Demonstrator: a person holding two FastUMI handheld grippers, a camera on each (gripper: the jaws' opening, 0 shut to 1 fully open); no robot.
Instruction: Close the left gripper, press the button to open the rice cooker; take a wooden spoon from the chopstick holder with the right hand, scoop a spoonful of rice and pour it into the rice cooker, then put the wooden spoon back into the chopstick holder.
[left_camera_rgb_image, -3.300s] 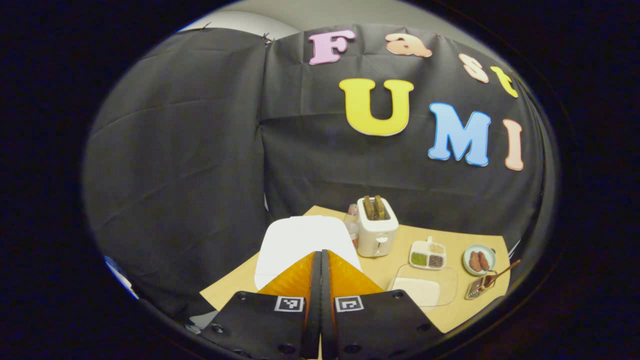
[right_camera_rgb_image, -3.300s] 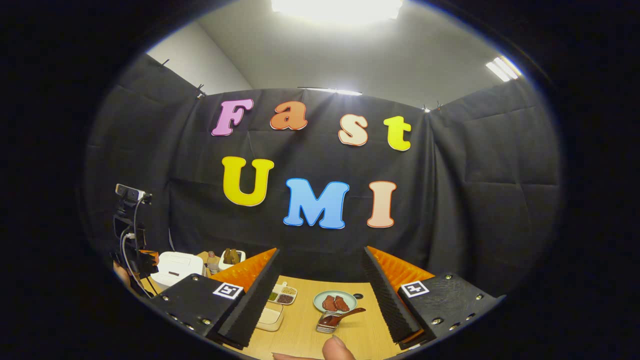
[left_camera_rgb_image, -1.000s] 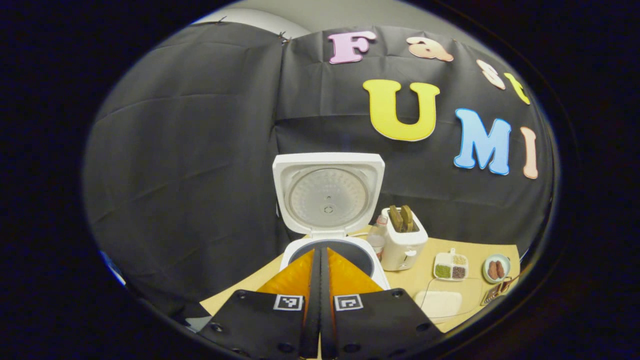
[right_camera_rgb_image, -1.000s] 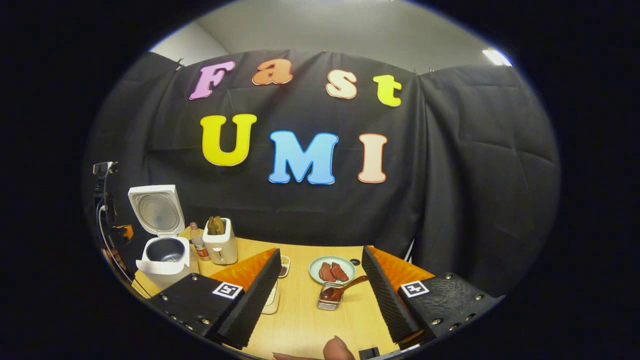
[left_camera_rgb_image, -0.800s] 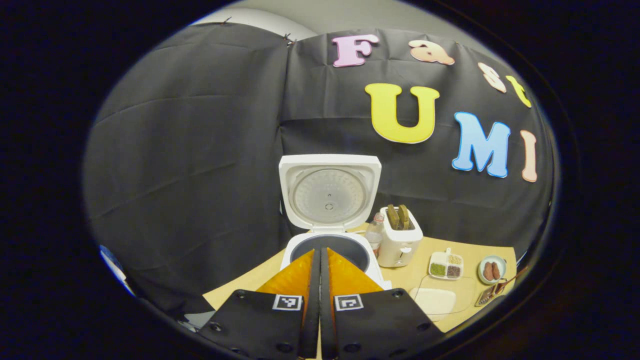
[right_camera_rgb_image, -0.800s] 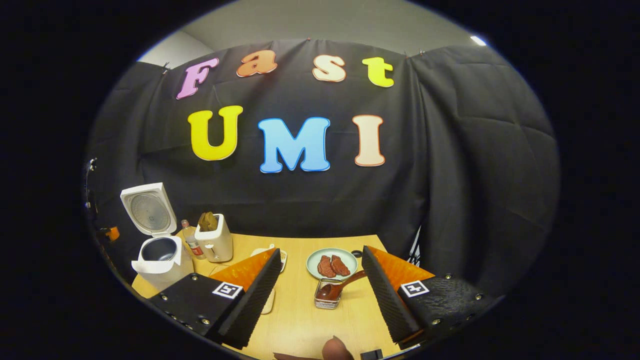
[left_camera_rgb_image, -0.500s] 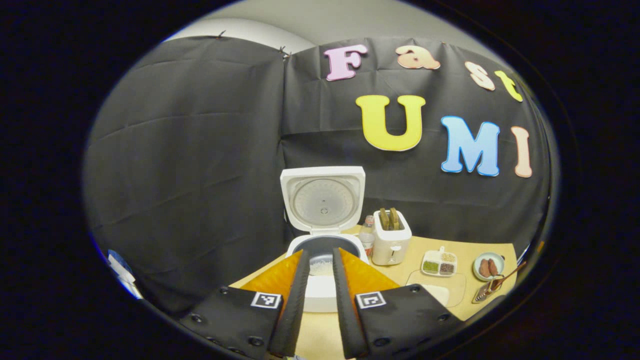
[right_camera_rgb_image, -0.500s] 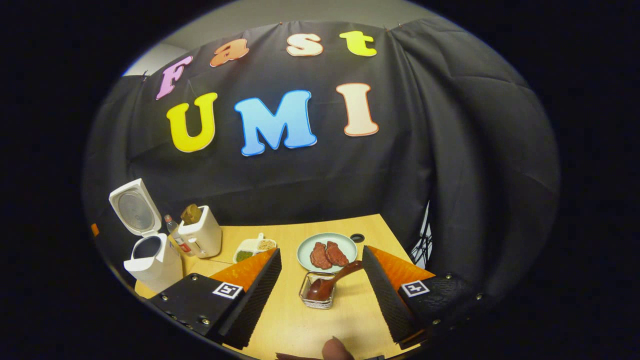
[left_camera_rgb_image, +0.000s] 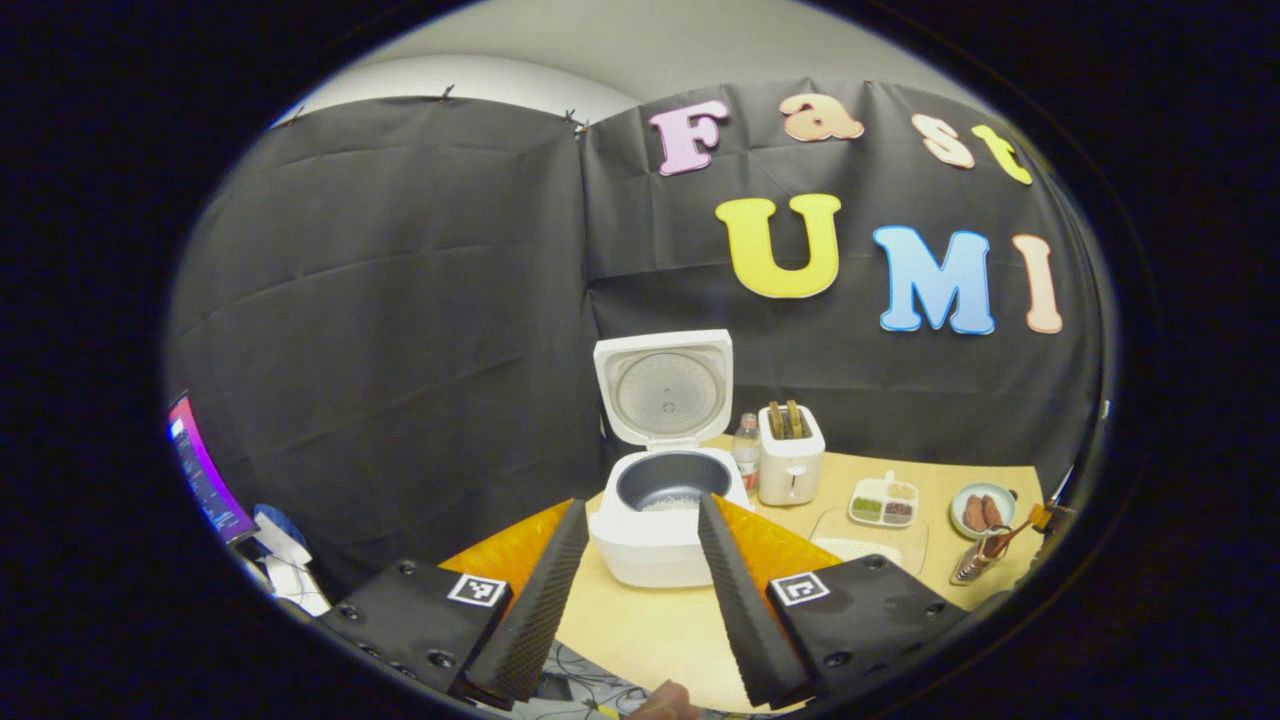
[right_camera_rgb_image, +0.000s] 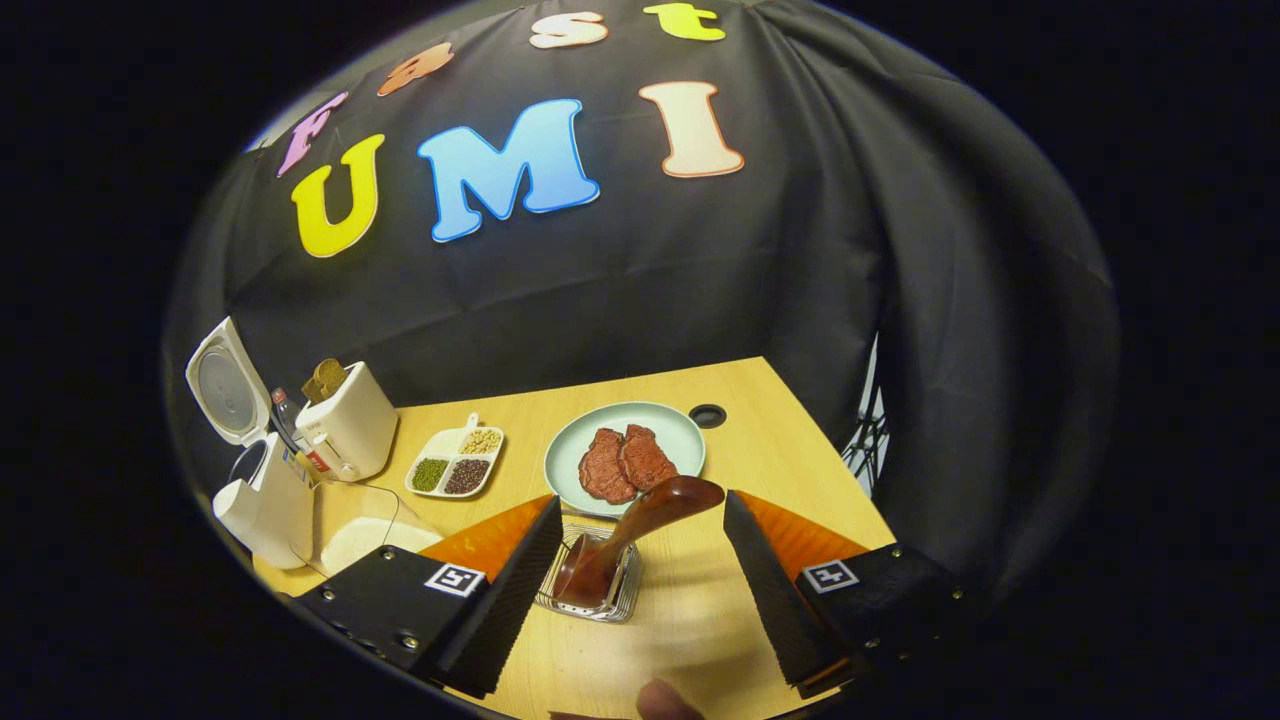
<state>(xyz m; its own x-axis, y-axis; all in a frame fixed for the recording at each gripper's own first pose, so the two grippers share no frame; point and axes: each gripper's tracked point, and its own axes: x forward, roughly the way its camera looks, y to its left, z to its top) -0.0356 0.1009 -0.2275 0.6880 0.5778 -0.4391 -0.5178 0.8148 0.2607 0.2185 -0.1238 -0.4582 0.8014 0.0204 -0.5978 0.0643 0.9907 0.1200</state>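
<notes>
The white rice cooker (left_camera_rgb_image: 655, 525) stands with its lid (left_camera_rgb_image: 665, 385) raised upright, its dark inner pot showing a little rice. My left gripper (left_camera_rgb_image: 630, 590) is open, a short way back from the cooker with nothing between its fingers. In the right gripper view the cooker (right_camera_rgb_image: 255, 500) sits at the far left. A wooden spoon (right_camera_rgb_image: 630, 535) leans in the small clear chopstick holder (right_camera_rgb_image: 590, 590). My right gripper (right_camera_rgb_image: 640, 580) is open, its fingers standing on either side of the holder and spoon without touching them. A clear dish of white rice (right_camera_rgb_image: 355, 535) lies beside the cooker.
A white toaster (right_camera_rgb_image: 345, 420) with toast and a small bottle (right_camera_rgb_image: 290, 415) stand behind the cooker. A divided tray of beans (right_camera_rgb_image: 455, 462) and a pale green plate with two meat pieces (right_camera_rgb_image: 675, 430) lie mid-table. The table's right edge (right_camera_rgb_image: 840, 465) runs close by. A fingertip (right_camera_rgb_image: 660, 700) shows at the bottom.
The cooker lid has sprung open since 3.3 s ago. My left gripper opened and drew back from the cooker. My right gripper tilted down and closed in over the holder and spoon.
</notes>
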